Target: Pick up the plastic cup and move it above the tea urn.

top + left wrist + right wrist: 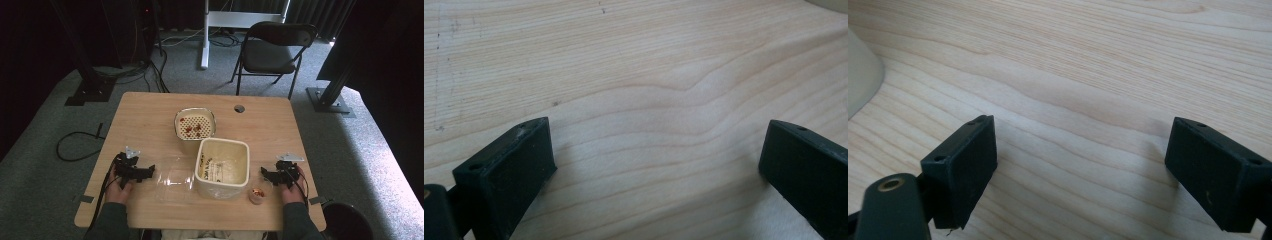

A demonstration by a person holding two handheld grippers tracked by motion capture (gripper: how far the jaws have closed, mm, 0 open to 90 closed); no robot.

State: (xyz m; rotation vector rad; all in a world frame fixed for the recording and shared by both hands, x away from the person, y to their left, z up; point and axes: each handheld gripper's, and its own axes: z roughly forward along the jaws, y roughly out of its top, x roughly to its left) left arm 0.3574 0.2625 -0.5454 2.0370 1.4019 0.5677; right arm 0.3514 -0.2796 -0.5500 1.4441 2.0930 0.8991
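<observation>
My left gripper [150, 171] rests on the wooden table [145, 107] at the front left, jaws wide apart with nothing between them; its view shows bare wood between the open jaws [654, 165]. At the front right my right gripper [264, 173] also lies open, with bare wood between its jaws [1083, 160]. A tall cream bin [222, 168] stands between the two grippers. A small clear cup [258, 194] holding red-orange bits sits just in front of the right gripper. A clear plastic container [174, 178] lies right of the left gripper.
A cream strainer bowl [195, 124] with red bits sits behind the bin. A cable hole [239, 108] is near the table's far edge. A folding chair [272, 50] stands beyond the table. The cream bin's edge [860, 75] shows at the left of the right gripper view.
</observation>
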